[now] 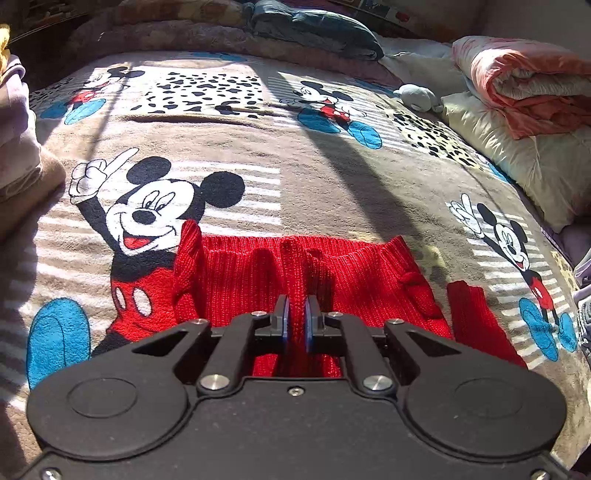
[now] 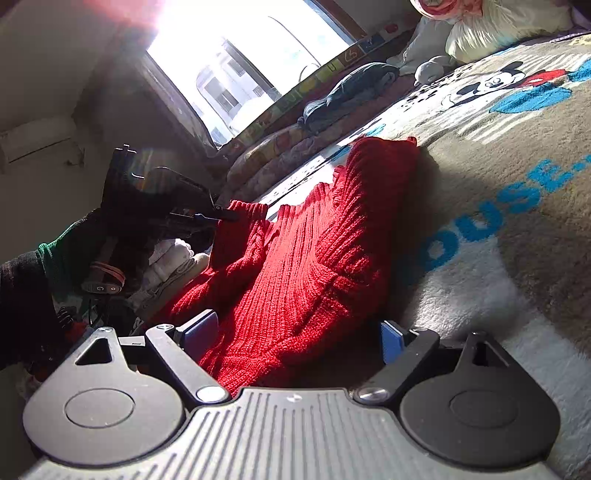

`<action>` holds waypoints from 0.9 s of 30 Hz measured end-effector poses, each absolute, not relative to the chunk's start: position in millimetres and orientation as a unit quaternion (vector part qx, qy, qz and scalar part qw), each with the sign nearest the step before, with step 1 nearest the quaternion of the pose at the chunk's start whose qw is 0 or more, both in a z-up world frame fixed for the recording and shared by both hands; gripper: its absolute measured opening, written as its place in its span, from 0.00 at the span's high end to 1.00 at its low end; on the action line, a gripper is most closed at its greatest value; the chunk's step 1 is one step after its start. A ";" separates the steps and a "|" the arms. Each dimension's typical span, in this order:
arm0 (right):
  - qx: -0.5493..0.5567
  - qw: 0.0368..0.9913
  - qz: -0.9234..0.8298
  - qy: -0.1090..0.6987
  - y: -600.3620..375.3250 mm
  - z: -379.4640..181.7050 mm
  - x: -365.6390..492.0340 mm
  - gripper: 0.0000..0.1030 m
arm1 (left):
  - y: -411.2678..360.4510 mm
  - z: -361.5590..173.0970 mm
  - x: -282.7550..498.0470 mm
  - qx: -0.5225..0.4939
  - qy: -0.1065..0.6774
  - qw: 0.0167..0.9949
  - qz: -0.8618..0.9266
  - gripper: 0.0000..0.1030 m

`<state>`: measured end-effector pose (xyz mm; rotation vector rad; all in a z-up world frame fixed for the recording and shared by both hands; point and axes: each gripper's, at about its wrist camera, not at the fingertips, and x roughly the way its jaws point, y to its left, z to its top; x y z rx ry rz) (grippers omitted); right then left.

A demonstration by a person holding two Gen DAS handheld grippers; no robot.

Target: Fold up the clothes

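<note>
The red sweater [image 1: 332, 273] lies on the blanket [image 1: 295, 177] that covers the bed, partly folded, with one sleeve [image 1: 476, 317] lying apart at 4 o'clock of the body in the left wrist view.

Left gripper [image 1: 296, 317]: clenched. The blue pads [image 1: 283, 314] stand nearly together with a fold of red knit pinched between them. In the right wrist view the same tool [image 2: 221, 216] is at 9 o'clock, lifting a ribbed edge of the sweater [image 2: 295, 258] off the bed. A dark sleeve with a green cuff [image 2: 55, 254] shows behind it.

Right gripper [image 2: 299, 336]: released. The jaws stand wide apart, with the near end of the sweater between them; whether either pad [image 2: 391, 341] touches the knit cannot be told.

Containers: none seen. Other loose items rest on the bed. A dark garment [image 1: 314, 29] is at 12 o'clock, a small grey soft toy [image 1: 417, 96] at 2 o'clock, a pale pillow [image 1: 517, 155] with a rolled orange quilt [image 1: 524, 81] on it at 2 to 3 o'clock, and a stack of pale folded cloth [image 1: 18, 147] at 9 o'clock.

Writing: the blanket [image 2: 498, 166] carries blue letters reading "OUSE" at 3 o'clock in the right wrist view, the start of the word hidden. The blanket print shows a cartoon mouse repeated, with black-spotted panels. A coloured strip [image 2: 332, 62] below the window [image 2: 251, 66] bears letters too small to read.
</note>
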<state>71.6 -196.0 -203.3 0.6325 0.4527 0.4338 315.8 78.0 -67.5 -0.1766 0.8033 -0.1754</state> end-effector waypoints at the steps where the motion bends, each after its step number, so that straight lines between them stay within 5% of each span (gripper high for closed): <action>1: 0.304 0.903 0.210 0.219 -196.3 -203.4 71.3 0.18 | 81.0 -59.4 308.7 -0.087 0.377 0.918 -0.086 0.94; 13: 0.305 0.898 0.221 0.226 -206.2 -204.9 67.7 0.32 | 169.8 9.5 214.1 -0.130 0.269 0.953 -0.040 0.94; 27: 0.299 0.894 0.231 0.240 -210.9 -202.0 57.1 0.33 | 282.1 -41.4 126.3 -0.238 0.248 0.937 0.058 0.94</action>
